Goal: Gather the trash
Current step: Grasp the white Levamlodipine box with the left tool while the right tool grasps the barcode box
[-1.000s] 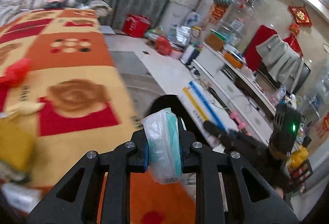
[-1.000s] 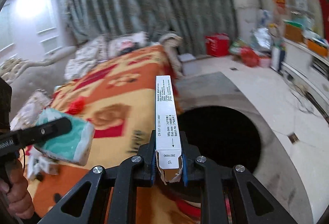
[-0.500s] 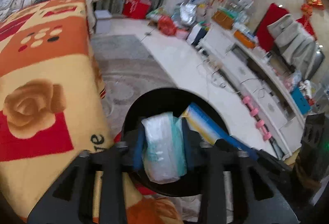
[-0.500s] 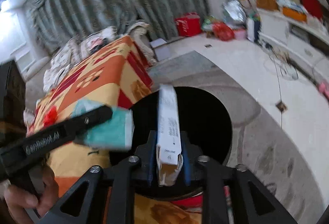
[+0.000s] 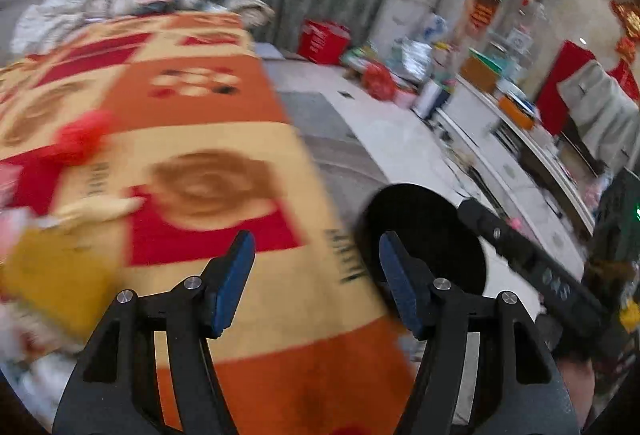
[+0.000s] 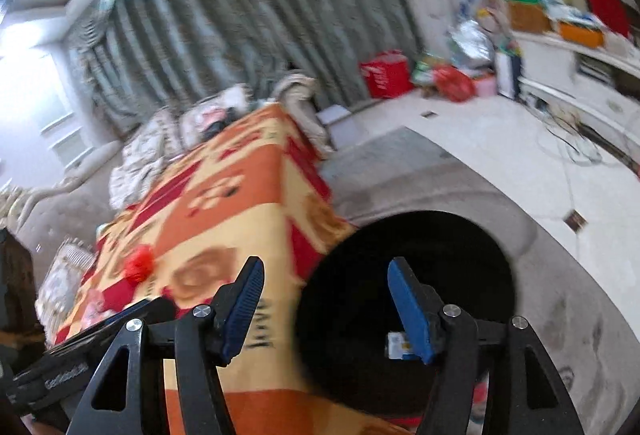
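Note:
My left gripper [image 5: 316, 277] is open and empty over the edge of the orange and red blanket [image 5: 192, 139]. My right gripper [image 6: 326, 305] is open and empty above the black round bin [image 6: 404, 315] on the floor; the bin also shows in the left wrist view [image 5: 424, 231]. A white and blue box [image 6: 398, 345] lies inside the bin beside my right finger. A red crumpled wad [image 5: 80, 137] lies on the blanket, also in the right wrist view [image 6: 138, 263]. A yellow item [image 5: 52, 275] and pale scraps lie at the left. The tissue pack is out of sight.
The right gripper's body [image 5: 528, 259] crosses the left wrist view on the right. A white low cabinet [image 5: 500, 163] with clutter runs along the right wall. A red box [image 6: 386, 73] and bags stand by the grey curtains [image 6: 240, 35]. Cables lie on the pale floor [image 6: 568, 139].
Both grippers have opened. The tissue pack has left the left gripper and the long box has left the right gripper; the box now lies in the bin. Both views have swung back up.

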